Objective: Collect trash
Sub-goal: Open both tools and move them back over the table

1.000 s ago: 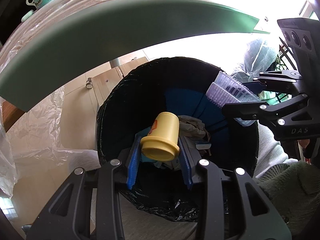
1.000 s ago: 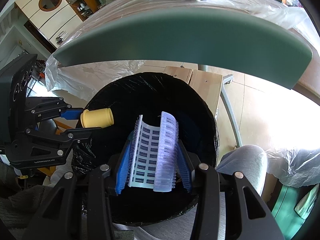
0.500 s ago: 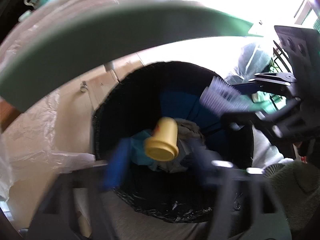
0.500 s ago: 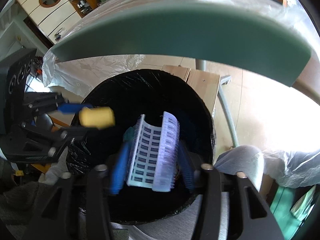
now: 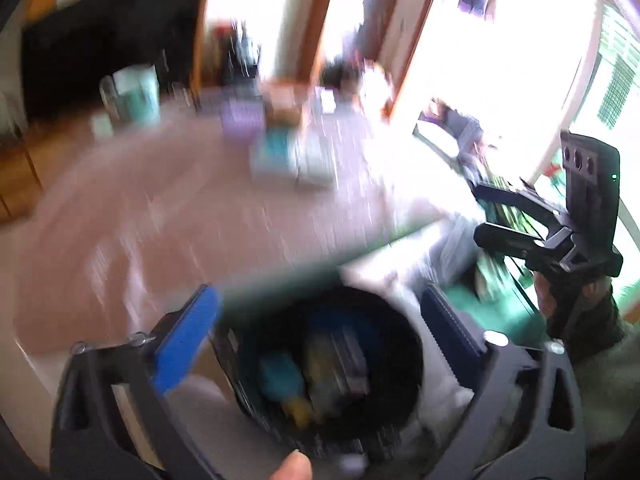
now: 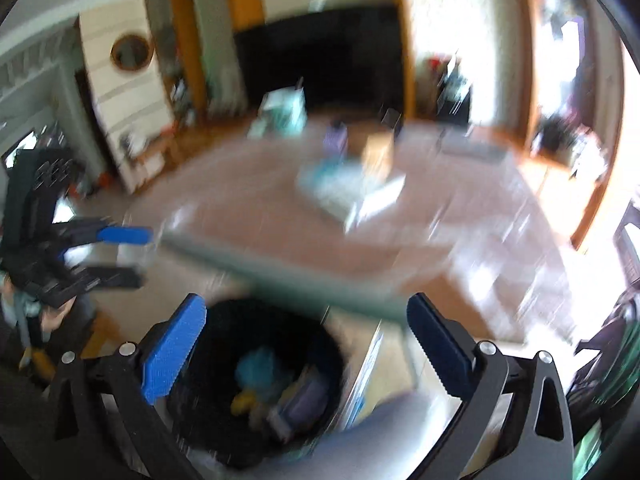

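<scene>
Both views are motion-blurred. A black bin (image 5: 332, 364) lined with a black bag sits below the table edge; it also shows in the right wrist view (image 6: 256, 384). Inside lie a yellow cup (image 6: 242, 402), a pale ribbed plastic tray (image 6: 304, 394) and blue trash (image 5: 280, 376). My left gripper (image 5: 320, 320) is open and empty above the bin. My right gripper (image 6: 304, 336) is open and empty above the bin. Each gripper shows in the other's view, the right one (image 5: 492, 216) at right, the left one (image 6: 132, 254) at left.
A plastic-covered table (image 6: 400, 232) with a green edge stands beyond the bin. On it are a teal mug (image 5: 134, 94), boxes (image 6: 344, 184) and a purple item (image 5: 240, 122). A grey-clad leg (image 6: 384, 432) is beside the bin.
Both grippers have opened. The yellow cup and the ribbed tray have dropped into the bin. Both grippers have lifted and tilted up, so the table top now shows.
</scene>
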`<state>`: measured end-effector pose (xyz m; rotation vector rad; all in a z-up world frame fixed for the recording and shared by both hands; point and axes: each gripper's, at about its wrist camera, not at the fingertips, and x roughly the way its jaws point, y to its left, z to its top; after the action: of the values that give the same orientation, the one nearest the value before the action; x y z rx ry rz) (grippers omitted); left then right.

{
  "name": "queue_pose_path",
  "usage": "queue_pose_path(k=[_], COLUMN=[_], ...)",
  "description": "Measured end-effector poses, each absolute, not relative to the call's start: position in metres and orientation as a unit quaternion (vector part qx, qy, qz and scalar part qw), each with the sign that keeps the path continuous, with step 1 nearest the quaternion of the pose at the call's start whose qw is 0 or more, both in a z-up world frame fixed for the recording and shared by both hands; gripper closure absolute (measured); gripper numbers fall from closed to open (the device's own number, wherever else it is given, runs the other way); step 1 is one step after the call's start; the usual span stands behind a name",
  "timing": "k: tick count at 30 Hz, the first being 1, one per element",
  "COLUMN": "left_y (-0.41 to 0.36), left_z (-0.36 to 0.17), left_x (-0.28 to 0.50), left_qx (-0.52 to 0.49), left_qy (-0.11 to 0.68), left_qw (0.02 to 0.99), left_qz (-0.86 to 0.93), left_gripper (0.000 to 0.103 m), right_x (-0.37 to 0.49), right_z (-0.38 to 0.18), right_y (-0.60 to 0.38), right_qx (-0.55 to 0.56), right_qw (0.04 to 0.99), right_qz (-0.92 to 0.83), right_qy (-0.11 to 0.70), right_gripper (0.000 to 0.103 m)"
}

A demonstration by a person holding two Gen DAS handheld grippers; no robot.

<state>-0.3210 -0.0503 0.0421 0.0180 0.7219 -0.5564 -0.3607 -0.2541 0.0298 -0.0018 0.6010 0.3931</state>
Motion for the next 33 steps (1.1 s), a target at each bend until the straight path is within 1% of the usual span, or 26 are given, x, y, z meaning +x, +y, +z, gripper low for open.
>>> queue_pose_path(k=[2,5,7,12,18,20,27,28,30,33], left_y=[-0.054,-0.067,-0.072,-0.083,-0.115,-0.121,-0.133,-0.134,-0.136,-0.132], left_z=[0.053,0.048,0.041,0.032,0.016,0.010,-0.007,-0.009,-0.012,-0.012], left_x=[-0.309,-0.270,-0.240,-0.190,-0.148,-0.135,-0.110,-0.108,-0.102,-0.096], left_qx=[0.018,0.045,0.039,0.042,0.091,0.091,0.095,0.097,0.097,0.076], left_qy=[0.318,0.354,0.380,0.404,0.417,0.429,0.455,0.457,0.465,0.472], left_qw=[0.917,0.902,0.892,0.879,0.866,0.858,0.842,0.841,0.838,0.836], left_qz=[-0.241,-0.243,-0.242,-0.249,-0.259,-0.266,-0.273,-0.272,-0.269,-0.271], left_gripper=[0.001,0.001,0.001,0.002,0.002,0.008,0.019,0.022,0.025,0.025], right_x=[-0.337,-0.293,-0.265,-0.201,-0.139,-0.125,-0.085,-0.080,-0.074,-0.069], right_z=[0.042,0.048,0.049,0.042,0.028,0.024,0.003,-0.001,-0.005,-0.012], right_y=[-0.263,-0.269,-0.271,-0.248,-0.222,-0.215,-0.204,-0.203,-0.203,-0.205], right_qx=[0.017,0.035,0.039,-0.014,-0.040,-0.055,-0.059,-0.058,-0.056,-0.046], right_qw=[0.947,0.941,0.937,0.929,0.913,0.908,0.890,0.887,0.884,0.881], right_qz=[0.163,0.162,0.159,0.154,0.162,0.163,0.169,0.170,0.166,0.160], right_qy=[0.278,0.296,0.309,0.336,0.373,0.382,0.419,0.424,0.433,0.443], right_gripper=[0.004,0.004,0.004,0.004,0.004,0.007,0.017,0.019,0.024,0.030])
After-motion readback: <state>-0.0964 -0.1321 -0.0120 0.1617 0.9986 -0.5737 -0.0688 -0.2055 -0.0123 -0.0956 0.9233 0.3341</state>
